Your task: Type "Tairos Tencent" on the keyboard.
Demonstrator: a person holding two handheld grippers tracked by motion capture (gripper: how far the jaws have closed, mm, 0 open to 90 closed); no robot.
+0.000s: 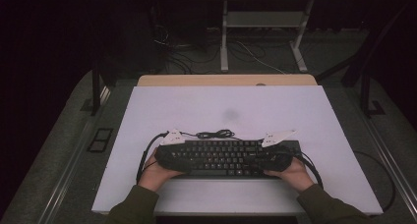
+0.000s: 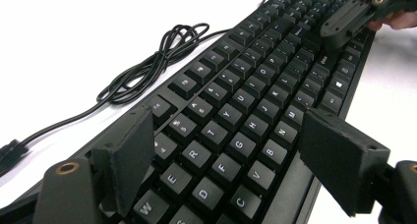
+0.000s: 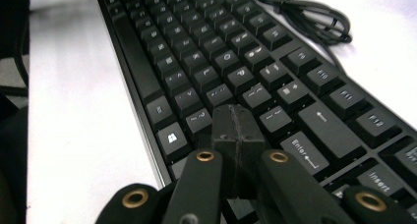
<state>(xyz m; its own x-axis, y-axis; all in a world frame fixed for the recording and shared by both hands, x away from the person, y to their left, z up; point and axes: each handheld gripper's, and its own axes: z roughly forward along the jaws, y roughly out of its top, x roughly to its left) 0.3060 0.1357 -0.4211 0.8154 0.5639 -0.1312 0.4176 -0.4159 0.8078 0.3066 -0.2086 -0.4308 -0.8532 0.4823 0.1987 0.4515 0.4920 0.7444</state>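
High view puts the keyboard (image 1: pixel 223 156) in the lower middle of the frame, its long axis running left to right across the white bench (image 1: pixel 196 106), with a coiled cable (image 1: pixel 215 134) just behind it. Each hand sits at one end, so neither has to reach: the left claw (image 1: pixel 173 155) is at the left end, the right claw (image 1: pixel 276 157) at the right end. Left claw view shows its jaws standing wide apart, one on each side of the key rows over the letter keys, pressing on nothing. Right claw view shows its jaws pressed together and empty, tip low over the keys near Enter (image 3: pixel 305 153); contact is unclear.
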